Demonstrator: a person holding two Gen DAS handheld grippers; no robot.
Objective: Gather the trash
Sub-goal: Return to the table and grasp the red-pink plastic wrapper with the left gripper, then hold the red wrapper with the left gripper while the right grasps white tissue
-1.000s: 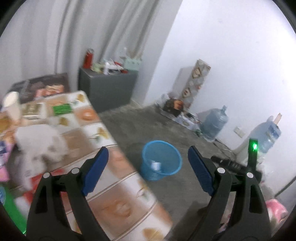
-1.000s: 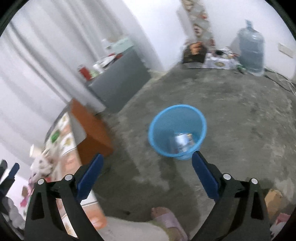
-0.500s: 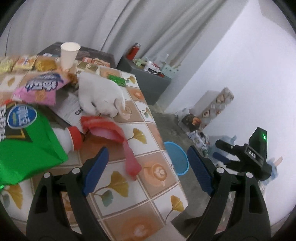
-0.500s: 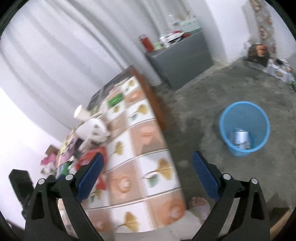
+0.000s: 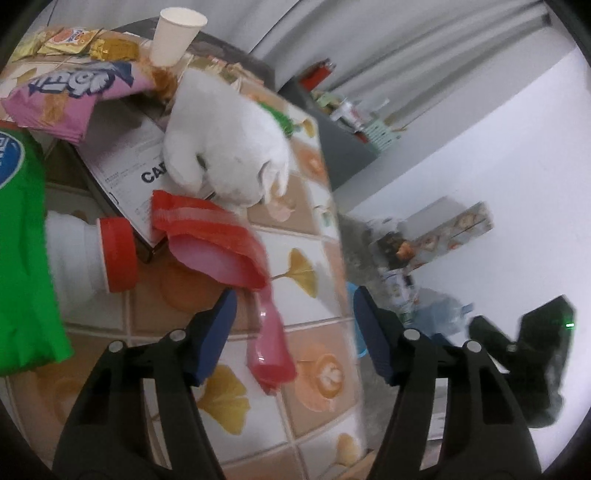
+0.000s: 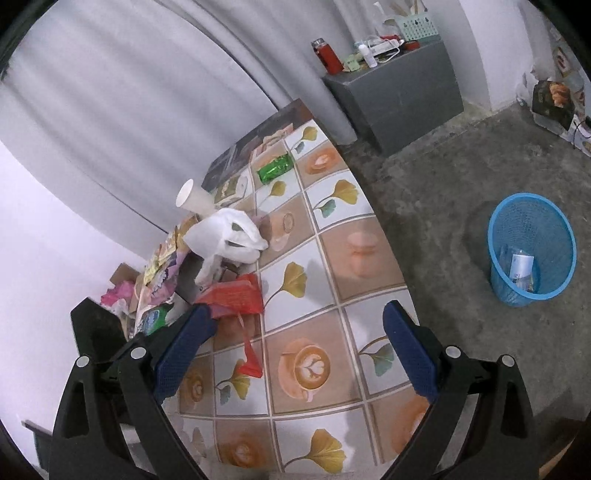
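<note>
The left gripper (image 5: 291,325) hangs over the table (image 5: 332,402), jaws closing, with the tail of the red bag (image 5: 221,236) lying between the pads. The pads do not yet press on it. The right gripper (image 6: 295,350) stands wide open and empty above the near part of the table.

Location of trash, relative to the red bag:
- White bag (image 5: 229,147): just behind, touching its far edge.
- Paper cup (image 5: 177,33): well behind, upright.
- Pink snack bag (image 5: 70,96) and green pouch (image 5: 22,258): to the left in the left wrist view.
- Blue bin (image 6: 532,251): on the floor, well apart, beyond the table edge; it already holds some items.

Step in hand, as judged: seize the red bag.

Procedure:
1. Lower the left pads until both straddle the tail, not merely its thin edge.
2. Close fully; thin film slips from a partial grip.
3. Lift straight up, so the bag's body clears the white bag and the red-capped bottle (image 5: 96,254) beside it.
4. Keep the right gripper clear of the lift path.
</note>
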